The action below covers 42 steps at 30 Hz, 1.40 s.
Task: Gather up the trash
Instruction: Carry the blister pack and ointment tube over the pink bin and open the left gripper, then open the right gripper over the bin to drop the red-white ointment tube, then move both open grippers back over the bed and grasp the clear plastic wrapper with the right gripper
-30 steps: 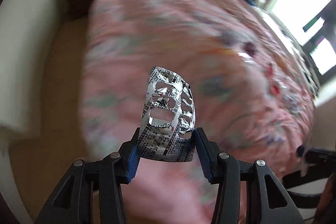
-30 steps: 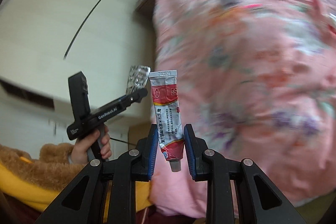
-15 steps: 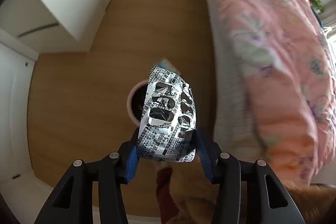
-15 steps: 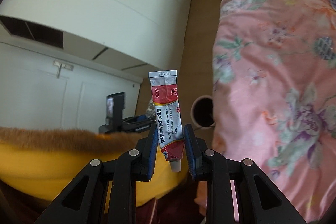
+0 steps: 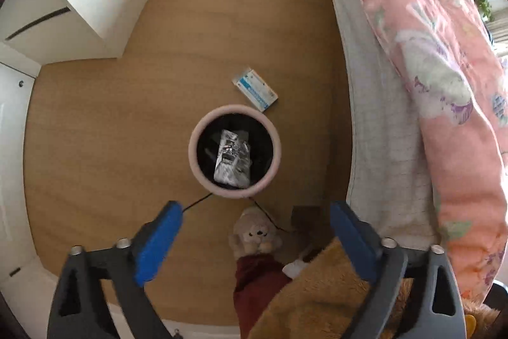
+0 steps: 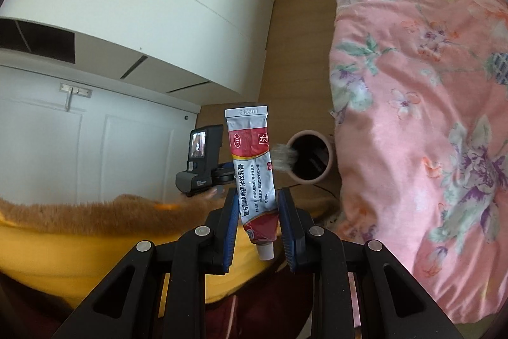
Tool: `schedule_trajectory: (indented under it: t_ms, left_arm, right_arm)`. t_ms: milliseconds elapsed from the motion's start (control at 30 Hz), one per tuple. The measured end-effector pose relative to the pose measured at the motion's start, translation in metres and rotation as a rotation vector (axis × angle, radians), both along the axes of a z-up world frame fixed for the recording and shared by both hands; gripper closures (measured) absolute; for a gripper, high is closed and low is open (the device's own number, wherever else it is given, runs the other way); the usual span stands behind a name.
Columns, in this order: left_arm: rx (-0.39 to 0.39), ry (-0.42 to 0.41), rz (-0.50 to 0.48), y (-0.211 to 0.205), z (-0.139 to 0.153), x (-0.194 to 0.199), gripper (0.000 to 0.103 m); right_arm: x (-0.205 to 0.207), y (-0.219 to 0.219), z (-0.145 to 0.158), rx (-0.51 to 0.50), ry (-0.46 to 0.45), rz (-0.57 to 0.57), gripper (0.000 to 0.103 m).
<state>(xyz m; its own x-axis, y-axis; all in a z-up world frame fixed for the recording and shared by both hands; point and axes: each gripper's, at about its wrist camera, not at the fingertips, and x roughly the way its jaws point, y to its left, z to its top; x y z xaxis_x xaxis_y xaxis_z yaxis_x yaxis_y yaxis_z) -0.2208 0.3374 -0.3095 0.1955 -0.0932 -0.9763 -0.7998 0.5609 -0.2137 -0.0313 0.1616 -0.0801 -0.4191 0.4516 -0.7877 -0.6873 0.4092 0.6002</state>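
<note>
We stand beside the bed (image 5: 422,104), its pink floral quilt (image 6: 422,104) filling the right of both views, with the wooden floor (image 5: 197,46) and white cupboards (image 6: 152,2) to the left. On the floor just beside the bed sits the round pink bin (image 5: 192,148), and a silver blister pack (image 5: 231,156) shows inside its rim, blurred, so we judge it is dropping in or just landed. Our left tool (image 5: 254,240) hangs above the bin with its blue pads spread wide and nothing between them, so that piece of trash looks done. What is left, as far as we can see: a small white-and-blue box (image 5: 255,88) lies on the floor touching or just beside the bin's far rim, and our right tool (image 6: 258,231) is clamped on an ointment tube (image 6: 252,177), held upright with its cap down, well short of the bin. The tube reads "OTC" in a red oval, "240501" stamped on the crimp, and Chinese characters down its white panel; the box's print is too small to read.
</note>
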Motion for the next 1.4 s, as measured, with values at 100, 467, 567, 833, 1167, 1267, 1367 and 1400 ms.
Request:
schedule_trajectory:
  t_ms: [100,467,567,833,1167,1267,1367,1400]
  left_arm:
    - [0.004,-0.003,-0.005,0.002,0.003,-0.005,0.005]
    - [0.111,-0.013,0.017,-0.018,0.060,-0.065,0.005]
    - [0.114,-0.015,0.042,-0.023,0.069,-0.082,0.005]
    - [0.122,-0.012,0.065,-0.022,0.082,-0.104,0.005]
    - [0.233,-0.086,-0.076,-0.024,0.117,-0.044,0.005]
    - [0.298,-0.159,-0.208,-0.033,0.143,0.006,0.005]
    - [0.333,-0.241,-0.344,-0.046,0.168,0.067,0.005]
    - [0.337,-0.268,-0.384,-0.052,0.176,0.087,0.005]
  right_arm:
    - [-0.010,0.014,-0.007,-0.001,0.007,0.032,0.078]
    - [-0.067,0.122,-0.111,-0.142,0.015,0.277,0.078]
    - [-0.083,0.147,-0.150,-0.215,-0.051,0.351,0.078]
    - [-0.090,0.175,-0.196,-0.284,-0.175,0.351,0.031]
    - [-0.030,0.075,-0.120,-0.224,-0.145,0.106,0.031]
    - [0.008,0.006,-0.074,-0.198,-0.180,-0.057,0.027]
    - [0.047,-0.058,-0.039,-0.200,-0.235,-0.238,0.025]
    - [0.059,-0.077,-0.030,-0.199,-0.245,-0.297,0.025]
